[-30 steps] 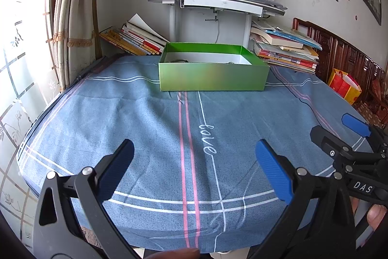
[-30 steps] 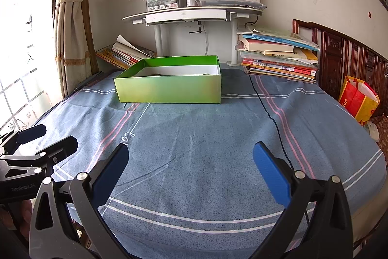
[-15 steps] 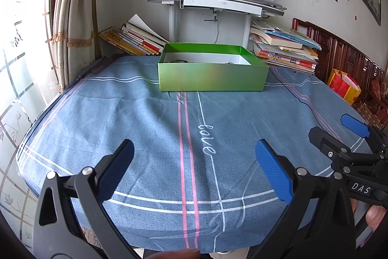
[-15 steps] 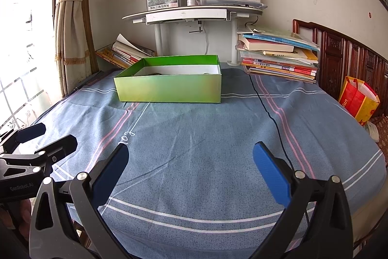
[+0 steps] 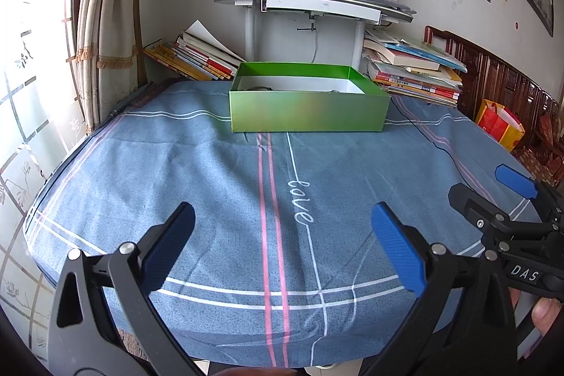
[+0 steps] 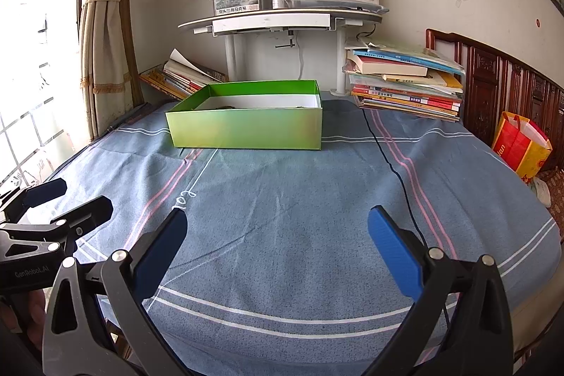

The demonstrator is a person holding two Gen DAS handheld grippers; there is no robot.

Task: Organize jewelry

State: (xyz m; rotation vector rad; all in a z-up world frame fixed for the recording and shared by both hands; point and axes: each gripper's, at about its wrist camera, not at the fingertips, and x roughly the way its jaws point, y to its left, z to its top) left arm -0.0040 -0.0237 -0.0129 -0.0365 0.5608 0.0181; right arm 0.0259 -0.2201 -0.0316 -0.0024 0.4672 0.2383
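A green open box [image 5: 308,110] [image 6: 246,129] with a white inside stands at the far side of the table. Small dark pieces of jewelry [image 5: 261,88] [image 6: 225,108] peek over its front wall; most of the inside is hidden. My left gripper [image 5: 282,231] is open above the near part of the blue cloth, far from the box, with nothing between its blue pads. My right gripper [image 6: 276,229] is also open and empty, held at the near edge beside the left one. Each gripper shows at the side of the other's view.
A blue cloth [image 5: 211,171] with pink and white stripes covers the table. Book stacks [image 6: 405,83] [image 5: 197,59] flank the box at the back, under a white stand [image 6: 282,20]. A thin black cable [image 6: 391,164] crosses the cloth on the right. A red and yellow bag [image 6: 521,147] stands beside the table.
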